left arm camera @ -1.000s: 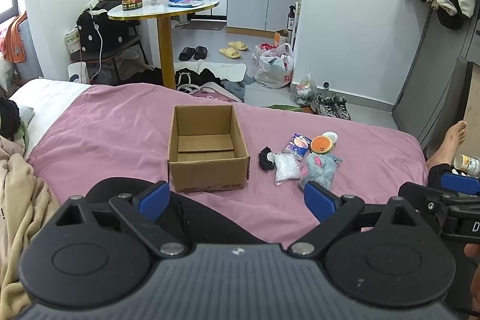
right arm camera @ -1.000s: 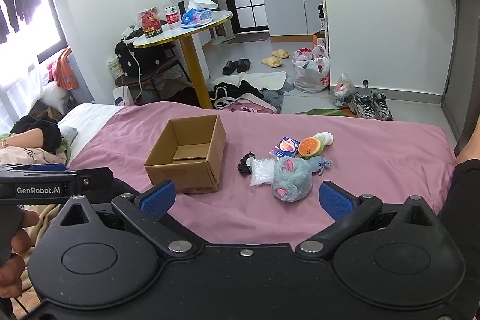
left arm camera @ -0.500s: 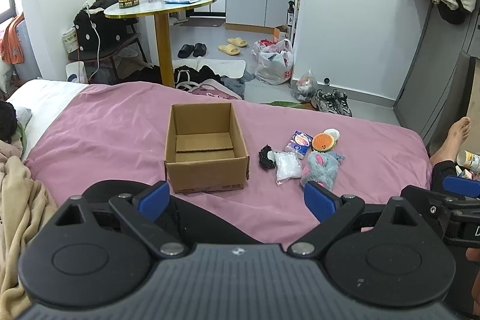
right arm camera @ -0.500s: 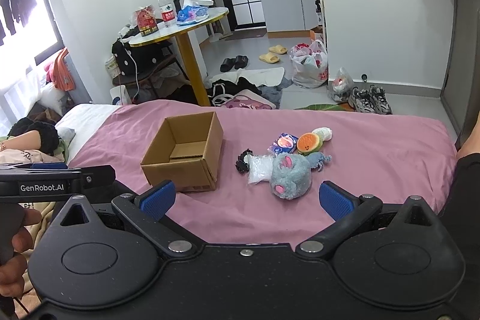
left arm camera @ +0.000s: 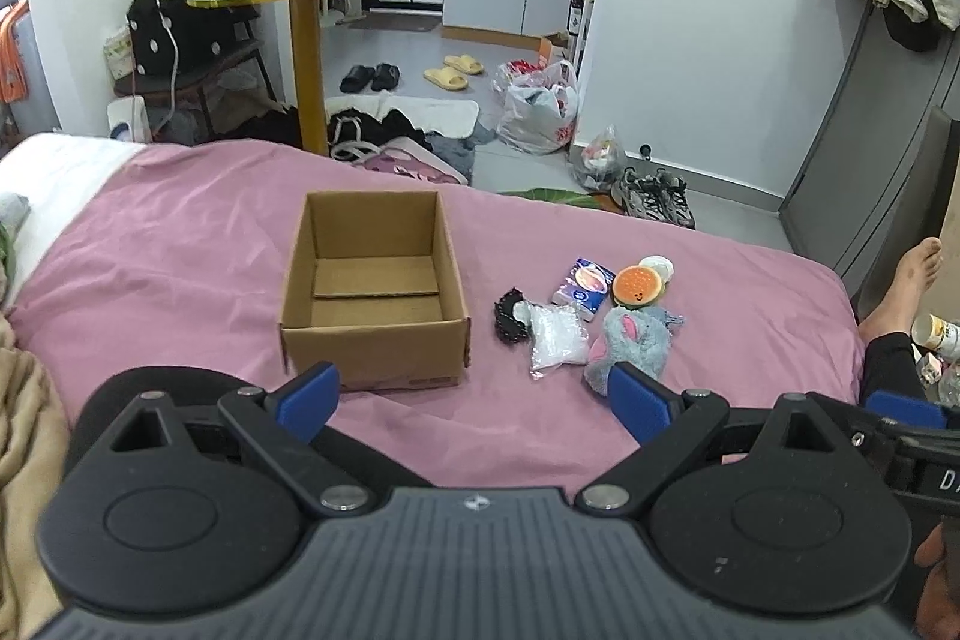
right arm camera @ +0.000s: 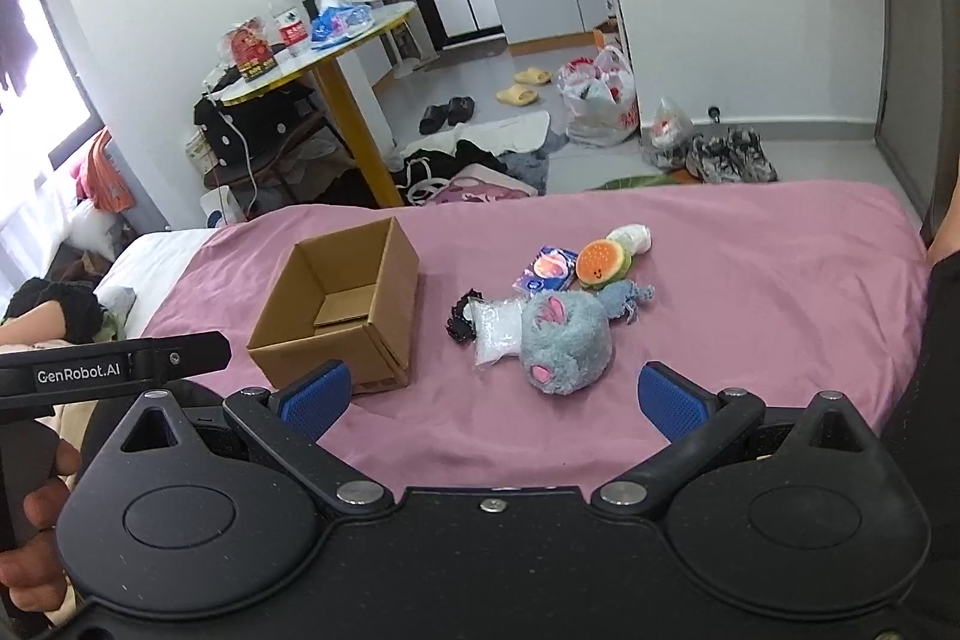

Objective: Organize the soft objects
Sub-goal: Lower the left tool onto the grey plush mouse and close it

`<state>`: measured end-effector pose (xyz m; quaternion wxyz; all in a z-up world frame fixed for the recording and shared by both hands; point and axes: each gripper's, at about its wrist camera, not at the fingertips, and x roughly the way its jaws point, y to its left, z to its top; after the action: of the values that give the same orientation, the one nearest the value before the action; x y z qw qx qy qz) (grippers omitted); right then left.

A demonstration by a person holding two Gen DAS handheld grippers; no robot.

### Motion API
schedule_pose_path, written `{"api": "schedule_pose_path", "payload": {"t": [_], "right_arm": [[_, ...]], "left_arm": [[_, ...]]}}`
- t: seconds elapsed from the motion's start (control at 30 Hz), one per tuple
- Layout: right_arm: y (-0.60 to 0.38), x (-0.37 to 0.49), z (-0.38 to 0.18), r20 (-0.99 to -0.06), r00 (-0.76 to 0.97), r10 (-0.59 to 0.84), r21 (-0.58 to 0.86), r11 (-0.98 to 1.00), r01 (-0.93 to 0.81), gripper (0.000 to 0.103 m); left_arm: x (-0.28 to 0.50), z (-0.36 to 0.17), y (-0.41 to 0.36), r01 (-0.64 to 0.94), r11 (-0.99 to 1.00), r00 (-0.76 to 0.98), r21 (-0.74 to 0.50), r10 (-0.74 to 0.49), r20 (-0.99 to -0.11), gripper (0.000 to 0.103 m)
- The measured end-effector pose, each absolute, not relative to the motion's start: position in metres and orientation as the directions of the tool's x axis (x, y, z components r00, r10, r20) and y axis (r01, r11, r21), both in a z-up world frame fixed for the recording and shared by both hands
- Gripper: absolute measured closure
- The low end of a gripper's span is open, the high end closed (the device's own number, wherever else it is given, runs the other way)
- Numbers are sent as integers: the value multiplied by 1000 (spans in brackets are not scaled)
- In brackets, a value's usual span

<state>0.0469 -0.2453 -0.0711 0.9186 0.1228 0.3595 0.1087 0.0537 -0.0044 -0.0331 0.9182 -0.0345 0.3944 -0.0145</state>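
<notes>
Left gripper (left arm camera: 474, 394) and right gripper (right arm camera: 492, 394) hovered low over the pink bedspread (left arm camera: 180, 244), jaws of each spread apart and holding nothing. The open cardboard box (left arm camera: 375, 280) stood unobstructed. Just to its right clustered a black scrunchie (left arm camera: 509, 316), clear plastic bag (left arm camera: 555, 340), tissue pack (left arm camera: 582, 287), burger plush (left arm camera: 637, 285) and grey plush toy (right arm camera: 564, 340).

I am seeing one cardboard box (left arm camera: 373, 289), one grey plush toy (right arm camera: 564, 343), one burger plush (right arm camera: 602, 263), one clear packet (left arm camera: 557, 341), one tissue pack (left arm camera: 583, 281), one black scrunchie (left arm camera: 509, 313), one white roll (right arm camera: 631, 238).
</notes>
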Motion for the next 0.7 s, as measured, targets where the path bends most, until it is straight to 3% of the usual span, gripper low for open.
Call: {"api": "schedule_pose_path", "payload": {"t": [0.13, 0.43, 0.63, 0.7], "right_arm": [[-250, 61, -82, -643, 710, 288, 327, 941, -86, 2], [-268, 99, -108, -680, 673, 291, 380, 925, -15, 21], [-278, 122, -124, -690, 657, 303, 419, 908, 22, 30], [-281, 129, -130, -693, 647, 318, 439, 898, 29, 34]], "left_arm": [[69, -43, -10, 11, 996, 675, -87, -71, -734, 8], [108, -67, -19, 22, 990, 636, -136, -119, -762, 12], [132, -83, -26, 25, 985, 617, -170, -149, -773, 19], [141, -88, -29, 23, 982, 607, -187, -163, -778, 28]]}}
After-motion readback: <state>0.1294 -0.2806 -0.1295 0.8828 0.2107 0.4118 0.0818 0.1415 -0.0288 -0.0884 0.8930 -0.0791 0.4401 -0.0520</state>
